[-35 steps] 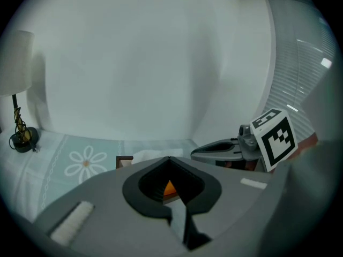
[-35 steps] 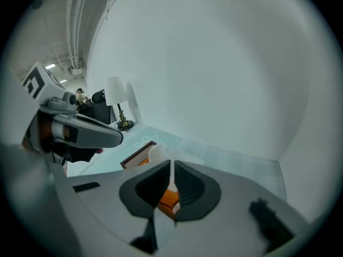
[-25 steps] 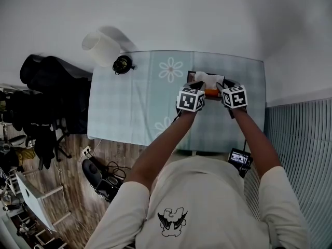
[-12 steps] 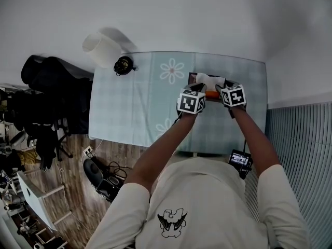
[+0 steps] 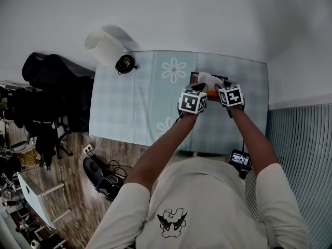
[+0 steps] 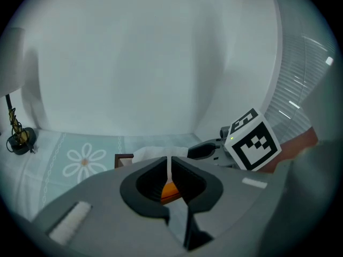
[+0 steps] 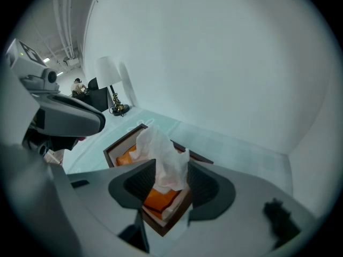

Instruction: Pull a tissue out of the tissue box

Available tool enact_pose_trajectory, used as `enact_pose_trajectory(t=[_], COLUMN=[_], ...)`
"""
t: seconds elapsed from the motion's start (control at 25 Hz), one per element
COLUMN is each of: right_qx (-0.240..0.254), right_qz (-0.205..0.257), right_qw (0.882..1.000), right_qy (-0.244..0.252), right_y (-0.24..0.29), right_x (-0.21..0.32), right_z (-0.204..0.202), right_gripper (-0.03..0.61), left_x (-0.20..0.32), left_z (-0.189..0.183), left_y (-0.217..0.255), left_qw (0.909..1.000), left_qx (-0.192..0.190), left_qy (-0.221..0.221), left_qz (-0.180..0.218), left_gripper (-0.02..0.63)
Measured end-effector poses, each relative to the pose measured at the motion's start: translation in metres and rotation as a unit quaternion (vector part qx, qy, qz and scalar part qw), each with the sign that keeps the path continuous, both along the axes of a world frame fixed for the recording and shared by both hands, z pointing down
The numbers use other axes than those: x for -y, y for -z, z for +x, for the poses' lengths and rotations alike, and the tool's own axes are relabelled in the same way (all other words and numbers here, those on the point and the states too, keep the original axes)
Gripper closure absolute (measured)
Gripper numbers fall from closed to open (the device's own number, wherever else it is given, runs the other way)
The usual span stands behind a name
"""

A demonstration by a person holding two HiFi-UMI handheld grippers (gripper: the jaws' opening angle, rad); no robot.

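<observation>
Only right gripper view shows tissue (image 7: 158,146) inside right claw (image 7: 171,171), just opened wide; left claw (image 6: 170,167) closed

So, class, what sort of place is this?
Probably an indoor workroom or office: a cloth-covered table against a plain wall, a lamp at its corner, dark chairs and cables on a wooden floor.

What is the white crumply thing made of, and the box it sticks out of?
The tissue looks like thin, soft paper. It is matte white, and it crumples and stands in loose folds. The tissue box looks stiff, with a dark brown rim and straight, sharp corners. It could be wood or thick board, but the look alone doesn't tell which.
</observation>
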State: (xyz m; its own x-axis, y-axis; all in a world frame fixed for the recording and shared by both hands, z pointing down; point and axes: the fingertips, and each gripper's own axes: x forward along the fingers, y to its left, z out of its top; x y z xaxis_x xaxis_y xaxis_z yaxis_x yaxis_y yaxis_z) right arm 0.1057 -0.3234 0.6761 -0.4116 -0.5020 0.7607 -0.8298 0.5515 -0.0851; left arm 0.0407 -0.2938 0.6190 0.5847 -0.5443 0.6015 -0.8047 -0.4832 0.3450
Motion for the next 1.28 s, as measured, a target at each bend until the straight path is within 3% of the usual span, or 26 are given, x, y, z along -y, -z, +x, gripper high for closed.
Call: enact_pose_trajectory(t=[0.04,0.12,0.28,0.6,1.28], right_qx=[0.0,0.0,0.005,0.019,0.082], right_qz=[0.002,0.009,0.017,0.028,0.108], right_qw=[1.0,1.0,1.0,0.999,0.991], right_qy=[0.001,0.003,0.011,0.019,0.005], right_y=[0.001,0.006,0.017,0.029,0.125], right_x=[0.0,-0.001,-0.004,-0.007,-0.006], right_z=[-0.001,-0.002,-0.007,-0.017,-0.023], right_gripper=[0.389,0.495,0.56,0.563,0.565], left_x=[-0.001,-0.002,-0.003,-0.004,-0.002], left_z=[0.0,-0.001,-0.003,-0.002,-0.024], left_y=[0.0,0.0,0.003,0.004,0.028], left_qw=[1.0,1.0,1.0,1.0,0.9996], left_qx=[0.0,-0.001,-0.004,-0.004,-0.002], left_qy=[0.0,0.0,0.003,0.0,0.01], left_qz=[0.0,-0.001,-0.001,0.004,0.027], left_gripper=[0.581,0.583,0.584,0.584,0.584])
